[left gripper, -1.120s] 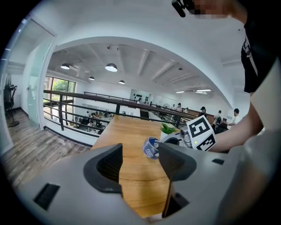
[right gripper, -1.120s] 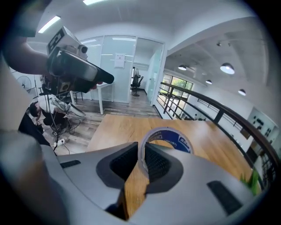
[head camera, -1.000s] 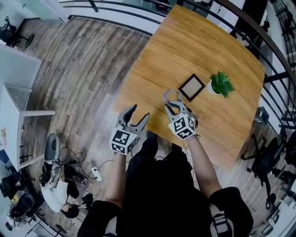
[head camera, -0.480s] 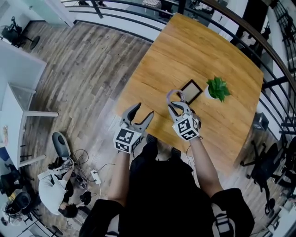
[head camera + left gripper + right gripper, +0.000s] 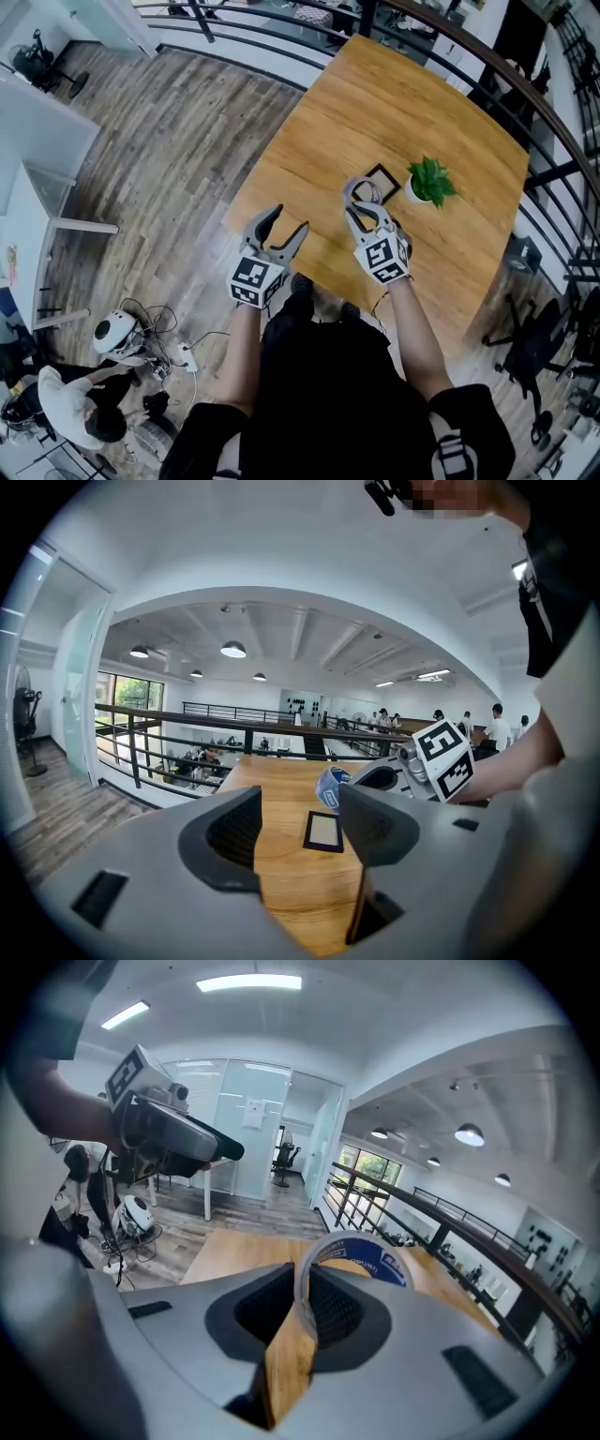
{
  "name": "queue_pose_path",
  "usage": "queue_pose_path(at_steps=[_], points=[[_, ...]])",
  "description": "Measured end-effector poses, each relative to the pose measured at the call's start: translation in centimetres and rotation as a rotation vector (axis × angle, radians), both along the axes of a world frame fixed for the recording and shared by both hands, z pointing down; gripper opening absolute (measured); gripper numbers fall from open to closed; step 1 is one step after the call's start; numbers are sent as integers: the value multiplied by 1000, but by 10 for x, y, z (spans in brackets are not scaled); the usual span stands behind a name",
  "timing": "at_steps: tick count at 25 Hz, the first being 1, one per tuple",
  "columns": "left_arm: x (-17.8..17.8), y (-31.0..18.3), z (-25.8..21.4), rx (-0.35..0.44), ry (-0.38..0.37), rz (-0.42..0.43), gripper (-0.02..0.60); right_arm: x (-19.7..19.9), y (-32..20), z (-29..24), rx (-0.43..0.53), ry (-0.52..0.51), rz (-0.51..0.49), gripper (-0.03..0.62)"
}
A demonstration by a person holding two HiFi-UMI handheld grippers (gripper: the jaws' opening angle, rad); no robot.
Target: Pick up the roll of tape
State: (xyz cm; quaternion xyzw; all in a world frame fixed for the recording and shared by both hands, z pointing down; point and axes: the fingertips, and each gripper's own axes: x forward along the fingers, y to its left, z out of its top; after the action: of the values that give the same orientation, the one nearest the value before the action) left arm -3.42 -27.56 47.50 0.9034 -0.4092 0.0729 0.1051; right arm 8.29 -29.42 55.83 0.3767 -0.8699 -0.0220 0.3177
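Note:
The roll of tape [image 5: 360, 190] is a thin whitish ring with a blue printed core, held upright above the wooden table [image 5: 412, 103]. My right gripper [image 5: 363, 213] is shut on the ring's near edge. In the right gripper view the tape [image 5: 361, 1258] stands pinched between the two pads of the right gripper [image 5: 302, 1309]. My left gripper [image 5: 286, 223] hangs open and empty at the table's near-left edge. From the left gripper view, the left gripper [image 5: 300, 827] has spread jaws and the tape [image 5: 332, 786] shows beyond them.
A small black picture frame [image 5: 382, 178] lies flat just past the tape. A potted green plant [image 5: 429, 180] stands to its right. A dark railing [image 5: 234, 45] curves round the table's far side. Wood floor lies to the left.
Both grippers have risen, and the right one carried the tape up and slightly farther over the table. The left jaws stayed open.

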Motion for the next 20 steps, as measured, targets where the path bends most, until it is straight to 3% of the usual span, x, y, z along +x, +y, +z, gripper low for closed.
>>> queue_pose_path(at_steps=[8, 20], points=[[23, 15, -31, 63, -19, -7, 258, 20, 16, -26, 49, -29, -15, 60], [60, 57, -44, 81, -33, -9, 258, 61, 47, -43, 97, -56, -14, 60]])
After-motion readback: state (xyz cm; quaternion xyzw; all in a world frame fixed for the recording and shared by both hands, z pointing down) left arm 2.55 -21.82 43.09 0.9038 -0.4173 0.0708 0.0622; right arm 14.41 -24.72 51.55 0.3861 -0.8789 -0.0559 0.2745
